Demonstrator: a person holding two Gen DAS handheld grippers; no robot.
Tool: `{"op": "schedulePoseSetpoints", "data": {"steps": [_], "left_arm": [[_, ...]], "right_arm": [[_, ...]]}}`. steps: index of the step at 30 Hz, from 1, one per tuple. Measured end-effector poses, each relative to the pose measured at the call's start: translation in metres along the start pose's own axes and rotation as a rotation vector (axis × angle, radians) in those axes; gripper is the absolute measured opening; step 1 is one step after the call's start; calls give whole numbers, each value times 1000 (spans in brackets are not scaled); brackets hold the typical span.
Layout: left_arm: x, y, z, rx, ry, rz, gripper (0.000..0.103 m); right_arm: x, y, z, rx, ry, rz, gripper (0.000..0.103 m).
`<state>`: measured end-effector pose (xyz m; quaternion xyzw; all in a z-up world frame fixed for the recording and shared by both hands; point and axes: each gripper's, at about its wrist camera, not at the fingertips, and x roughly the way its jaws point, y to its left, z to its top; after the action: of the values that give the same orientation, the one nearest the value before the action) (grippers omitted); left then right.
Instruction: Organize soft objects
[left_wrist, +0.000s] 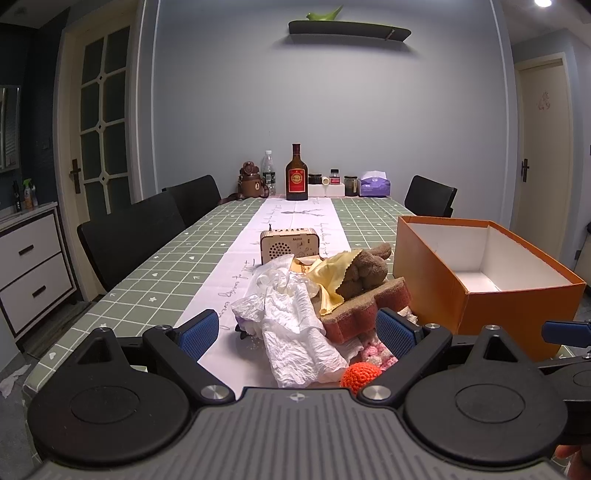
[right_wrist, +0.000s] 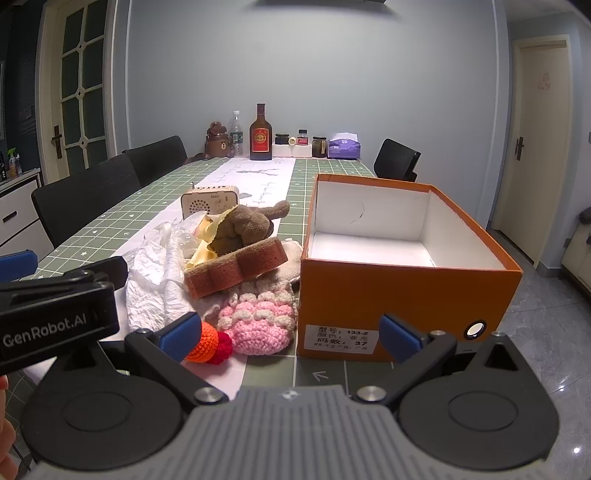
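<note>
Presently, item by item.

Left gripper (left_wrist: 297, 332): jaws spread wide, holding nothing. Between and just ahead of its blue pads (left_wrist: 197, 332) lies the heap of soft things on the table (left_wrist: 147, 280).

Right gripper (right_wrist: 290, 334): jaws likewise wide apart, empty. It faces the near end of the orange box (right_wrist: 402, 295), whose label (printed characters, partly legible) sits between the fingers.

Soft objects, all in one pile left of the box and just beside it:
- crumpled white plastic bag (left_wrist: 295, 325), nearest the left gripper, toward its left pad;
- brown sponge (right_wrist: 236, 267), lobed in outline, tilted atop the pile;
- brown plush toy (right_wrist: 247, 223) resting on the sponge, partly wrapped by a yellow cloth (left_wrist: 327, 278);
- pink and cream crochet pouch (right_wrist: 258, 319), touching the box's near corner;
- orange crochet ball (right_wrist: 205, 339) joined to a red one (right_wrist: 223, 347), just ahead of the right gripper's left finger.

Box interior: white, with none of the soft objects in it.

Beyond the pile: wooden radio (left_wrist: 289, 242). Far end of table: brown bottle (left_wrist: 296, 173), water bottle (left_wrist: 269, 171), jars, purple tissue pack (left_wrist: 375, 184).
</note>
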<state>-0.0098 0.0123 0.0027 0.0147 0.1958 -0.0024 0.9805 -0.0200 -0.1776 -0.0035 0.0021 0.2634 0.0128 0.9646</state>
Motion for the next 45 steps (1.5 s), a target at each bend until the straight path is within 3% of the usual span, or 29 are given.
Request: {"op": "schedulePoseSetpoints", "data": {"steps": [11, 16, 20, 23, 31, 34, 35, 38, 42, 45], "left_arm": [[23, 10, -12, -39, 47, -22, 103], [41, 19, -21, -32, 70, -22, 103], [55, 30, -27, -63, 83, -37, 103], [65, 41, -28, -95, 93, -52, 103], [79, 61, -32, -131, 109, 14, 103], [85, 65, -32, -142, 131, 12, 103], [86, 66, -32, -145, 132, 8, 103], [87, 67, -31, -158, 115, -29, 103], [92, 57, -28, -139, 120, -136, 103], [98, 48, -24, -126, 126, -169, 103]], "right_arm": [[16, 3, -11, 20, -6, 36, 100], [26, 10, -19, -1, -14, 95, 100], [43, 19, -28, -33, 29, 162, 99], [54, 33, -35, -78, 57, 204, 84], [84, 63, -30, -206, 25, 197, 81], [95, 71, -29, -263, 38, 174, 73], [96, 71, -30, -270, 43, 163, 64], [99, 72, -32, -297, 45, 162, 59], [96, 72, -36, -341, 20, 167, 49], [96, 69, -37, -351, 13, 183, 48]]}}
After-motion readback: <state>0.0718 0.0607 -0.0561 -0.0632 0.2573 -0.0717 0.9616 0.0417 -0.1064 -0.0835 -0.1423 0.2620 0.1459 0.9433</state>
